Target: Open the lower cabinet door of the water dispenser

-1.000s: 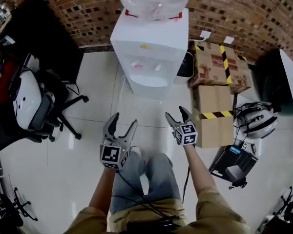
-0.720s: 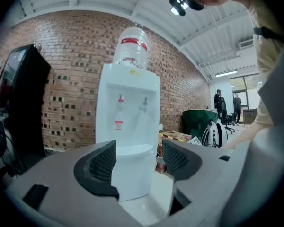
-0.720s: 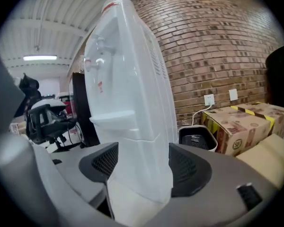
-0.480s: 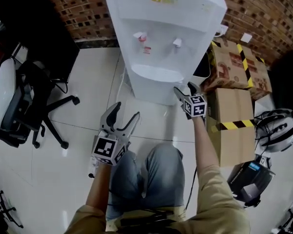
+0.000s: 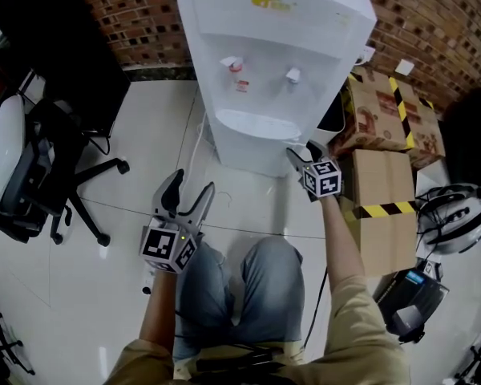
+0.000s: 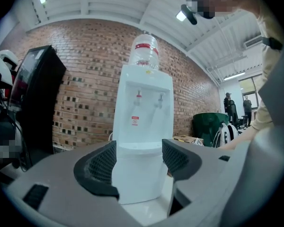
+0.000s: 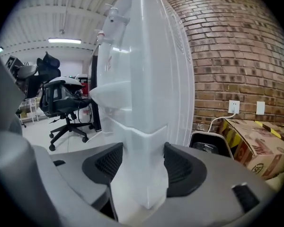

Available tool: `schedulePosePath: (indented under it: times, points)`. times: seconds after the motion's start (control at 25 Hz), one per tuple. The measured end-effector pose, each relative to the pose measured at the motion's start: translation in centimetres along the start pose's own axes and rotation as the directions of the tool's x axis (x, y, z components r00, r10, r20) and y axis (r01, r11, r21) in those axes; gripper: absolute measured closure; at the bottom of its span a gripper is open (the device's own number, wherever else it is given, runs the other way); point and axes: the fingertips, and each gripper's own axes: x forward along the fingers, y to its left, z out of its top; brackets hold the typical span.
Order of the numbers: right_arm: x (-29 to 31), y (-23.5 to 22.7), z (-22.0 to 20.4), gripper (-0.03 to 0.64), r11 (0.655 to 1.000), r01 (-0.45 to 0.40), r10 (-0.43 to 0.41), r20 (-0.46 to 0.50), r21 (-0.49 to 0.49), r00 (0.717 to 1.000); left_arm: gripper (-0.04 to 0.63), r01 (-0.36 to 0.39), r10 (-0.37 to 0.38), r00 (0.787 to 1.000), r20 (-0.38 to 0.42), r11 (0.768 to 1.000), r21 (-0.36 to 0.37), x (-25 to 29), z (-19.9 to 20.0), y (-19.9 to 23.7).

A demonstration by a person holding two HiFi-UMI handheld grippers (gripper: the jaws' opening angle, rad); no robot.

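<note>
The lower cabinet door [image 6: 138, 176] is sitting at the foot of the white water dispenser [image 5: 272, 70], which is standing on the tiled floor [image 5: 248, 203] against the brick wall [image 5: 144, 22]. The right gripper [image 5: 302, 151] is clamping onto the door's right-hand front corner. Its jaws have just been closing and are now narrowed, with the pads pressing on the white plastic edge from both sides. The left gripper [image 5: 191, 183] is hanging well back over the person's knee, jaws wide and holding nothing. Cardboard boxes [image 5: 385, 119] are crowding in just beside the dispenser on the right, and an office chair [image 5: 64, 167] is standing off to the left.

The trouble I am expecting is this: I cannot tell whether the pads are biting the door's own lip or the fixed shell. If it is the shell, a pull would be dragging or rocking the whole unit. That matters with a big bottle [image 6: 144, 51] riding on top. The plastic also looks smooth, so the pads could be sliding off at the first tug.

From overhead, the drip ledge is hiding most of the door face, though both grippers are showing. The left gripper view is giving the full front, bottle included. Only the right gripper view is showing the pads on the corner, plus a wall socket [image 7: 234, 107] behind.
</note>
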Motion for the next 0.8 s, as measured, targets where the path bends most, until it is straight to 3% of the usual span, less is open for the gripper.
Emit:
schedulePosePath:
  times: [0.24, 0.36, 0.44, 0.6, 0.68, 0.8]
  points:
    - [-2.8, 2.7, -1.1, 0.374, 0.996, -0.076, 0.077, 0.021, -0.05, 0.997, 0.313, 0.016, -0.016, 1.0, -0.014, 1.0, -0.002, 0.2, -0.5, -0.9]
    - [-4.8, 6.8, -2.4, 0.416, 0.978, -0.189, 0.19, 0.001, -0.083, 0.982, 0.313, 0.01, -0.01, 1.0, -0.013, 1.0, 0.0, -0.1, -0.6, -1.2]
    - [-5.3, 10.6, -2.9, 0.398, 0.946, -0.301, 0.3, -0.023, -0.118, 0.954, 0.313, 0.003, -0.003, 1.0, -0.005, 1.0, 0.003, 0.0, -0.4, -1.3]
    - [-5.4, 20.2, -2.9, 0.353, 0.852, -0.49, 0.485, -0.075, -0.183, 0.871, 0.313, -0.01, 0.01, 1.0, 0.017, 1.0, 0.015, -0.8, 0.4, -1.4]
    - [-4.6, 24.7, -2.5, 0.333, 0.824, -0.532, 0.522, -0.102, -0.196, 0.847, 0.313, -0.034, 0.033, 0.999, 0.023, 0.999, 0.019, -1.7, 0.7, -1.0]
    - [-2.6, 30.6, -1.9, 0.339, 0.814, -0.551, 0.539, -0.114, -0.183, 0.834, 0.313, -0.085, 0.085, 0.996, 0.031, 0.996, 0.017, -3.6, 1.0, 0.1]
